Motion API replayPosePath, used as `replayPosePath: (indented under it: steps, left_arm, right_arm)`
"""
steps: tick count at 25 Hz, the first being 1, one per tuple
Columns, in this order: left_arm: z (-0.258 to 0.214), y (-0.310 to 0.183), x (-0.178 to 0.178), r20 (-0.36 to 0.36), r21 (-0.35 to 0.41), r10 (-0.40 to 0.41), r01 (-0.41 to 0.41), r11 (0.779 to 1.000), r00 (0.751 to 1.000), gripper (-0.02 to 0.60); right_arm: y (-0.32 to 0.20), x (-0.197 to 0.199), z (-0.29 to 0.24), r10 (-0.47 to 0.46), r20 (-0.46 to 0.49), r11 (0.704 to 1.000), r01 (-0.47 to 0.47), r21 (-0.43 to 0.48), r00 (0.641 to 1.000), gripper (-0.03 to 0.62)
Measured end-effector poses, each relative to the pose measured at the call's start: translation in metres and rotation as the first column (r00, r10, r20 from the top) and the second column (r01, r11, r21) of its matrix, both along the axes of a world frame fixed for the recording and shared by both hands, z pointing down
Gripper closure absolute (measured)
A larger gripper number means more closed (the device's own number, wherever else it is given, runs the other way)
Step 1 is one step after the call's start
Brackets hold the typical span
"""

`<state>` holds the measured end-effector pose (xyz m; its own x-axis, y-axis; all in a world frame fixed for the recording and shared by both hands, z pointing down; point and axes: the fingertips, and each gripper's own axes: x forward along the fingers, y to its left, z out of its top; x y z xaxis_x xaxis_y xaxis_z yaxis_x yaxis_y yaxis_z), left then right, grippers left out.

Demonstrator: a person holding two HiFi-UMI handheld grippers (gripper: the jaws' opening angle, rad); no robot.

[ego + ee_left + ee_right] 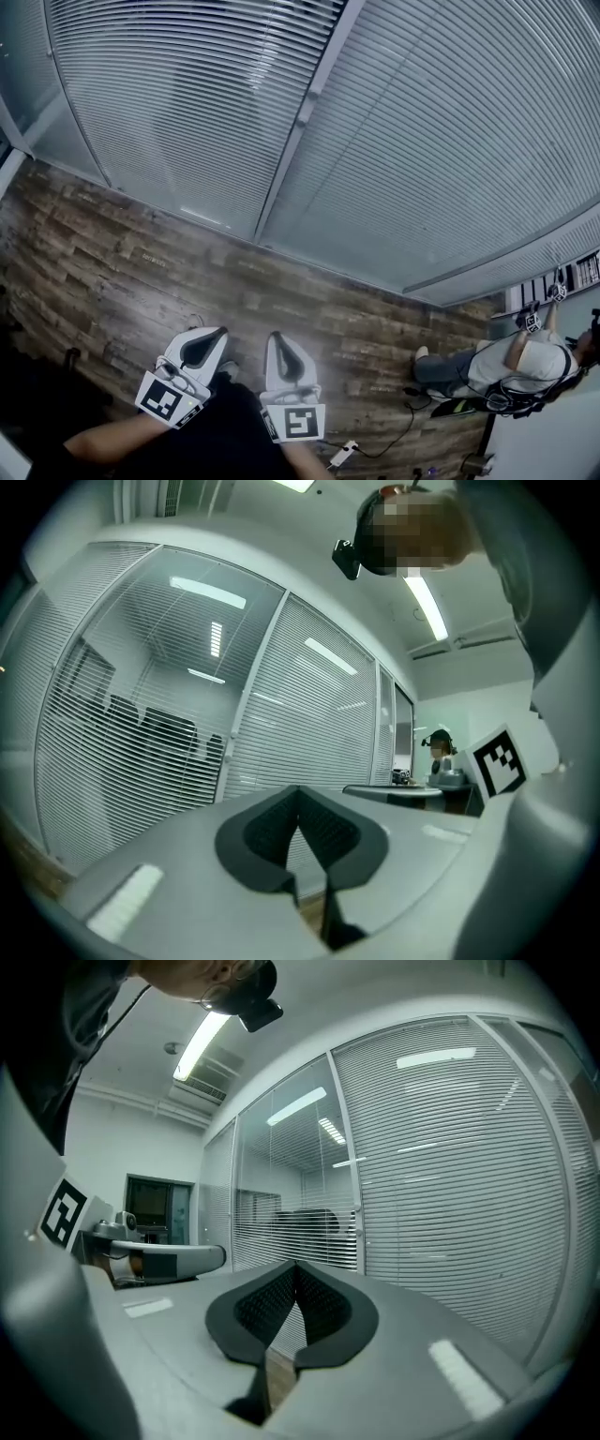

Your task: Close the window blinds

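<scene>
White slatted window blinds [187, 112] hang over a glass wall, split by a pale upright frame post [302, 117], with a second panel [450, 141] to its right. In the left gripper view the blinds [141, 742] let a dim room with chairs show through their slats. My left gripper [212, 334] and right gripper [277, 337] are held side by side low in the head view, well short of the blinds and pointing toward them. The left gripper [300, 789] has its dark pads met at the tip with nothing between. The right gripper [295, 1265] is likewise shut and empty.
Dark wood-plank floor [141, 272] runs from my feet to the glass wall. A person [525, 361] sits at the far right beside shelving, and a cable with a plug [375, 445] lies on the floor near my right side.
</scene>
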<state>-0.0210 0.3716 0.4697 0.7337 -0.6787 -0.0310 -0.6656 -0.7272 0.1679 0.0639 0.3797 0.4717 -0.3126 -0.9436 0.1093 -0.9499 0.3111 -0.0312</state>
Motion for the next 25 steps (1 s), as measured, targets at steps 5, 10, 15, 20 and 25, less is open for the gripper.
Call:
replayPosePath:
  steps: [5, 10, 15, 20, 25]
  left_arm:
    - [-0.001, -0.001, 0.009, 0.000, 0.008, 0.021, -0.021, 1.000, 1.000, 0.583]
    - [-0.003, -0.012, 0.029, -0.004, 0.015, 0.074, -0.073, 0.997, 0.997, 0.583]
    - [0.004, -0.029, 0.044, 0.004, 0.010, 0.107, -0.107, 0.994, 0.994, 0.583]
    - [0.003, -0.066, 0.054, -0.010, 0.003, 0.122, -0.122, 0.993, 0.993, 0.583]
    - [0.000, -0.114, 0.057, -0.023, 0.001, 0.118, -0.118, 0.993, 0.993, 0.583]
  right_arm:
    - [-0.002, 0.008, 0.003, 0.021, 0.005, 1.000, -0.021, -0.009, 1.000, 0.592]
    - [-0.014, 0.026, -0.008, 0.079, 0.016, 0.996, -0.079, 0.029, 0.997, 0.592]
    - [-0.030, 0.032, -0.001, 0.075, 0.003, 0.997, -0.076, 0.011, 0.997, 0.592]
    - [-0.064, 0.040, -0.001, 0.080, -0.006, 0.997, -0.080, -0.006, 0.997, 0.592]
    - [-0.111, 0.045, 0.009, 0.094, -0.038, 0.994, -0.096, -0.060, 0.995, 0.591]
